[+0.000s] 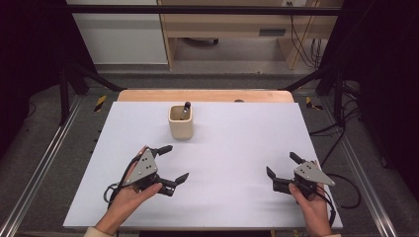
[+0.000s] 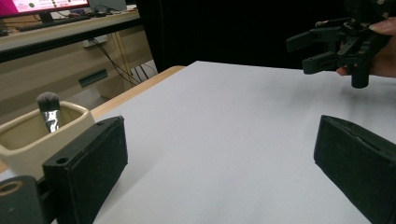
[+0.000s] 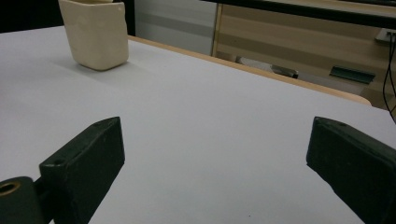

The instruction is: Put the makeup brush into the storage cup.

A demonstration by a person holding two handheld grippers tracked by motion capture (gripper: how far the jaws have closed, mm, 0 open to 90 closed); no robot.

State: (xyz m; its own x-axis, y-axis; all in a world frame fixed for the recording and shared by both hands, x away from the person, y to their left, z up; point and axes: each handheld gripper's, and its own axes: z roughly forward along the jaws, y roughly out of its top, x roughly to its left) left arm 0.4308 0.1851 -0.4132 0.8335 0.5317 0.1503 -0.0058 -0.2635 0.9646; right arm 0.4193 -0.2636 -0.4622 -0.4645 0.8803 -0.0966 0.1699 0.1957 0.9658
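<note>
Brush (image 1: 186,109) stands handle-down in the cream cup (image 1: 181,122), bristles up. Left gripper (image 1: 170,163) near the cup, right gripper (image 1: 281,165) well apart — fingers (image 2: 88,163) on both spread wide, holding nothing, probably staged for a reach. Cup: squarish, matte ceramic look. Counter (image 1: 232,163): flat white sheet.
</note>
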